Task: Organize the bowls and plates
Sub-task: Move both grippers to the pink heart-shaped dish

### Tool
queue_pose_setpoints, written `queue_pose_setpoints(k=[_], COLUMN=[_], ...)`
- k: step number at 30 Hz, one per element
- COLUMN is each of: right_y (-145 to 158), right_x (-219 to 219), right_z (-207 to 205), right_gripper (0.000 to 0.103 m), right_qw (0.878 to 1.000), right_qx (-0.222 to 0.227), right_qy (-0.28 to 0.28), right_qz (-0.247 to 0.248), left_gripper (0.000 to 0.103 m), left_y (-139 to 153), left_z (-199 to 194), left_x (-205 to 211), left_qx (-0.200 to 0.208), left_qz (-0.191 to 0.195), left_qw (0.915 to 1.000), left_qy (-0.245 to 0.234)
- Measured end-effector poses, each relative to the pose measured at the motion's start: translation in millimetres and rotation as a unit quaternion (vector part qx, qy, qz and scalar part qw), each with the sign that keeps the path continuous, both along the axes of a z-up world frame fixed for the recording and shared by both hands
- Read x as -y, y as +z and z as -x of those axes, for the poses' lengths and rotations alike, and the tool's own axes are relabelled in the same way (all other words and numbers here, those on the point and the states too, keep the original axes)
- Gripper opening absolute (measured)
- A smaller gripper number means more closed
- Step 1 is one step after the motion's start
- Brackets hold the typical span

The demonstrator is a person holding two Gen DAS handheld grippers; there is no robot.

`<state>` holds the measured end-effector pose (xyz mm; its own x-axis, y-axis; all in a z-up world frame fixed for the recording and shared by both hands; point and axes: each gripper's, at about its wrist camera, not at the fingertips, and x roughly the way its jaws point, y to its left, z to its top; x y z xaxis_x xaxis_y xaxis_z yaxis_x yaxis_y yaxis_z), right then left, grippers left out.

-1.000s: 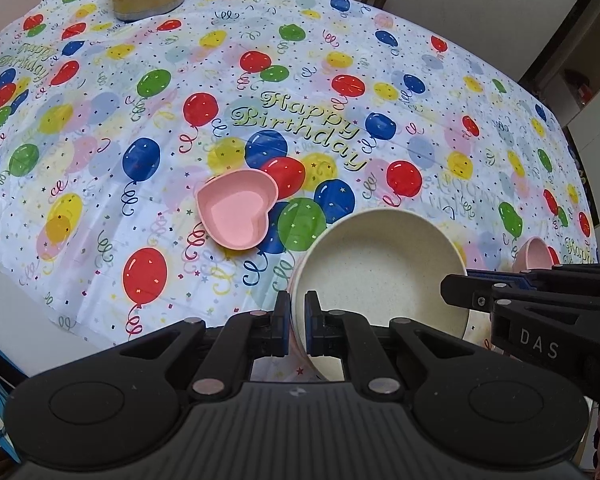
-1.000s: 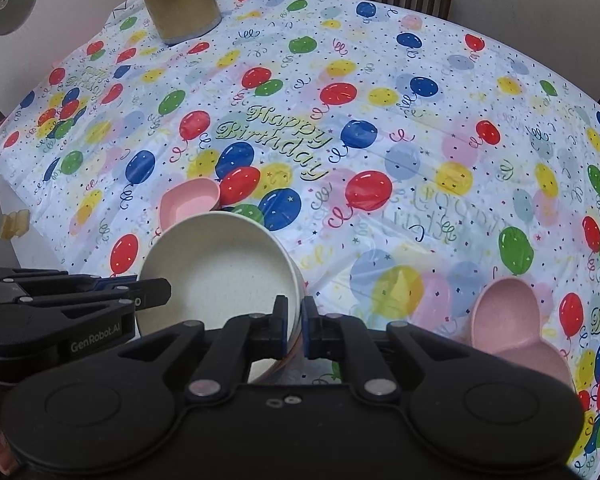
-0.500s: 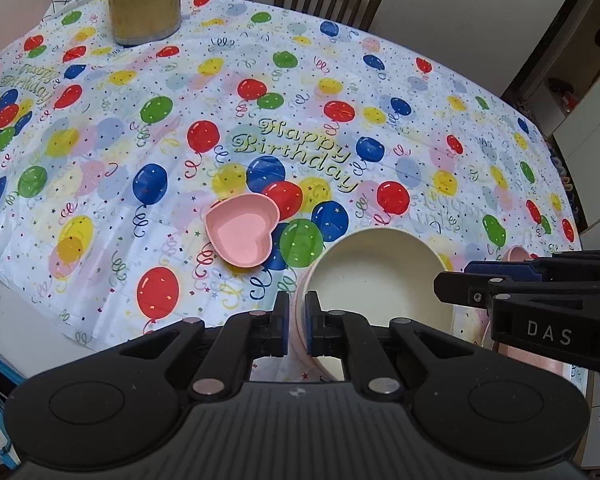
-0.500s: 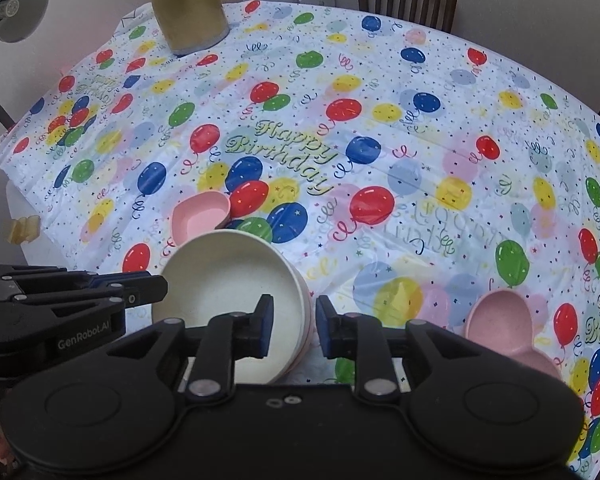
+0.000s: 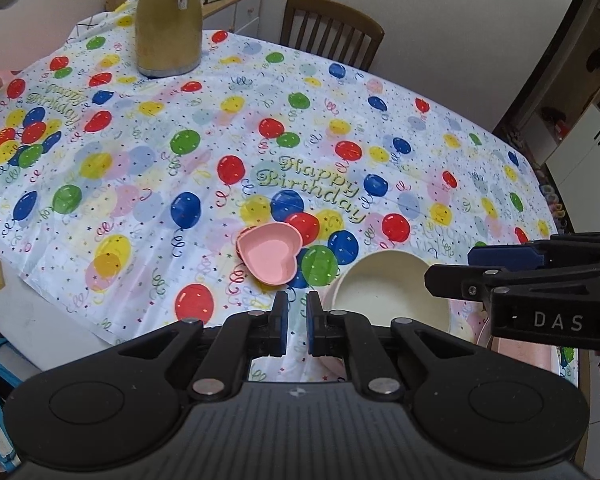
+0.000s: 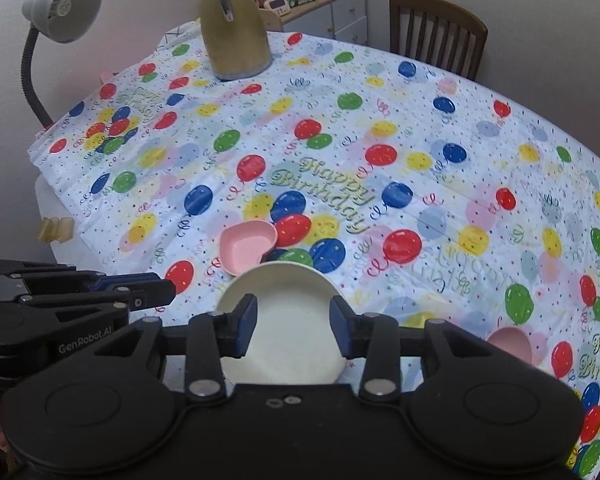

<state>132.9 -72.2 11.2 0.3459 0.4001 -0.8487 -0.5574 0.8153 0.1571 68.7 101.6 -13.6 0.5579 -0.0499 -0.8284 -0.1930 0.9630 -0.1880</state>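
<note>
**Both tools off the cream bowl, pink hearts sitting around it**

The counter [image 5: 148, 184] wears a balloon "Happy Birthday" cloth. The cream bowl [image 6: 284, 320] sits at the lower middle of the right wrist view, right behind the right tool [image 6: 293, 330]. That tool's jaws have just been opening and now stand apart with the bowl seen between the blue pads, but the pads don't press on the rim, so it counts as released. In the left wrist view the same bowl is at lower right, with something pink peeking out under its near edge; hard to tell what it is.

The left tool [image 5: 297, 322] is clenched, only a thin slit between its pads and nothing but tablecloth showing through. It sits just left of the bowl, not touching it.

The pink heart bowl [image 5: 270, 258] is near the frame's middle in the left wrist view, resting on the balloon cluster just upper left of the cream bowl; in the right wrist view their rims look almost touching. A second pink dish [image 6: 510, 344] lies at lower right of the right wrist view, well apart from the others.

Further back: a gold jug [image 6: 236, 36] at the top, a grey desk lamp [image 6: 60, 8] at upper left, and a wooden chair [image 6: 436, 32] at the top right.
</note>
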Motion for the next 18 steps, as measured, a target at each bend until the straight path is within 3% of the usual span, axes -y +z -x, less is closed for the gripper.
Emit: queue_pose_setpoints(k=[7, 18], right_y=[13, 3], right_x=[-15, -38], right_z=[-7, -43], right_gripper=[0.053, 0.067], right_qw=[1.000, 0.999], right_qx=[0.016, 0.006], right_qy=[0.021, 0.037], right_qz=[-0.006, -0.014], left_gripper=[0.009, 0.010], left_y=[-3, -27], left_z=[3, -16], left_x=[-21, -37], left_qx=[-0.002, -0.029], left_qz=[0.003, 0.012], left_qw=[0.9996, 0.9977], left_qy=[0.029, 0.060])
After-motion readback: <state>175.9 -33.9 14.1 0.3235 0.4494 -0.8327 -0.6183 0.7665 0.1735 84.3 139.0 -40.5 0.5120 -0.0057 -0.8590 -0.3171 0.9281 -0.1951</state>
